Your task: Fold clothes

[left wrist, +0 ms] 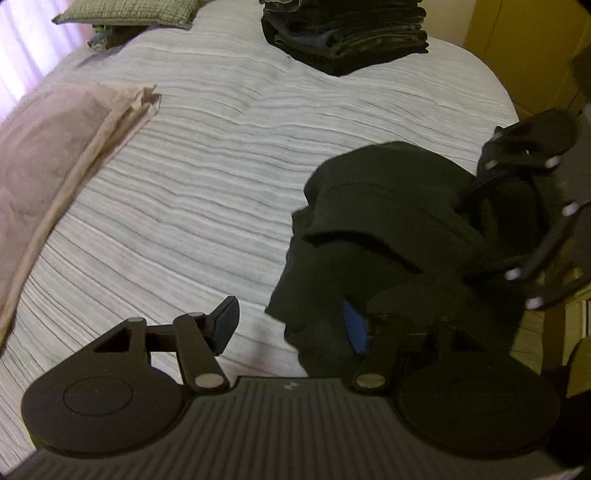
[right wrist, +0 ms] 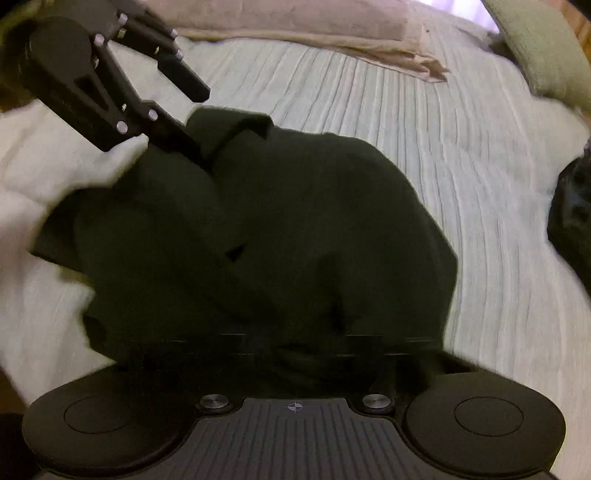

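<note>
Nearest the lens in the left wrist view, the left gripper (left wrist: pixel 291 325) is seen with its fingers spread wide apart: one pad stands bare at lower centre, while the other, with a blue pad partly showing, is draped by one black garment (left wrist: pixel 388 221). That garment lies bunched at the right of the frame on the striped bedspread (left wrist: pixel 203 184), near the bed's edge. In the right wrist view the same garment (right wrist: pixel 277 229) fills the centre and covers the right gripper (right wrist: pixel 295 354), whose fingers are buried in the dark cloth; whether they are together or apart cannot be told. The left gripper (right wrist: pixel 192 110) is seen there at upper left, one finger in the air and one pushed into a fold.

Counted on the bed: one stack of dark folded clothes (left wrist: pixel 347 33) at the top of the left wrist view, cut off by the frame; one beige folded cloth (left wrist: pixel 62 147) at the left; one green checked cushion (left wrist: pixel 125 14) at upper left. Motion blur smears the left part of the right wrist view, and folds within the black cloth are hard to make out.
</note>
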`<state>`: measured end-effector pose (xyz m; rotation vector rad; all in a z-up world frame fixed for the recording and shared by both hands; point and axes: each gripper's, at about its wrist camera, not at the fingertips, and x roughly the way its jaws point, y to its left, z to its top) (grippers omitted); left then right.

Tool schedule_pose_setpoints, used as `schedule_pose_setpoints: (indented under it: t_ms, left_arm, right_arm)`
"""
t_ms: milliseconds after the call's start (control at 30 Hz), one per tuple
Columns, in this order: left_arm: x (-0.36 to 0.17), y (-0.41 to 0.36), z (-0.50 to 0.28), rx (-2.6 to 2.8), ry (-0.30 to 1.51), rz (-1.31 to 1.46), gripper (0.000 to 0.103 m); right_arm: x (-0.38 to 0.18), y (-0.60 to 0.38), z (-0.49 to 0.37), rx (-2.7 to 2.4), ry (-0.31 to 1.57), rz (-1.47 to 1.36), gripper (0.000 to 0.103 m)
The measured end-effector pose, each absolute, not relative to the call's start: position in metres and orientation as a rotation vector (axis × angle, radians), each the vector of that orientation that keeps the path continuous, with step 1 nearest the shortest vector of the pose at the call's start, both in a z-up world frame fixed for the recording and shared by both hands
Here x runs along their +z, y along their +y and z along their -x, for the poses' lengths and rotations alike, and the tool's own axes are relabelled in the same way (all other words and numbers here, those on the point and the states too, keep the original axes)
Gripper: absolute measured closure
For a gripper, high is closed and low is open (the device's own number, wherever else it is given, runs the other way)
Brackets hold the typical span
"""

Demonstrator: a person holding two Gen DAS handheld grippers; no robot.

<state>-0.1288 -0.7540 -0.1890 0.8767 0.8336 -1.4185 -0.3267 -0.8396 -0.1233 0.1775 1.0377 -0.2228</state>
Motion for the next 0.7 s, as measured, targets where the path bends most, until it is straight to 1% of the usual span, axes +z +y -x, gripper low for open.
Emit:
schedule_pose_setpoints:
  t_ms: [67,167,200,233,400,500,600,700]
  left_arm:
    - [-0.182,-0.747,0.124,-1.423,0.837,-0.854,0.047]
    - [-0.164,-0.742,0.111,-1.421,0.813,-0.806,0.046]
    - [-0.157,-0.743,0.105,-1.417,0.802,-0.788,0.044]
    - [-0.151,-0.744,0.099,-1.413,0.791,-0.769,0.042]
    - [-0.145,-0.778,0.080,-1.412,0.746,-0.755,0.042]
    - [-0.154,-0.805,0.095,-1.501,0.721,-0.779,0.042]
    - [-0.167,-0.827,0.126,-1.646,0.685,-0.852,0.041]
    - [-0.176,-0.833,0.163,-1.788,0.572,-0.956,0.040]
  right_arm:
    - [-0.124,-0.844,0.330,-0.218,1.045,-0.193,0.097]
    - [-0.088,-0.879,0.363,-0.417,0.934,-0.328,0.099]
    - [-0.077,-0.892,0.373,-0.489,0.900,-0.356,0.102]
    - [-0.068,-0.904,0.383,-0.559,0.866,-0.385,0.102]
    - [-0.059,-0.941,0.413,-0.730,0.808,-0.408,0.102]
    - [-0.067,-0.956,0.419,-0.766,0.821,-0.407,0.102]
    - [-0.076,-0.973,0.424,-0.806,0.813,-0.446,0.103]
    - [-0.076,-0.981,0.430,-0.821,0.805,-0.446,0.103]
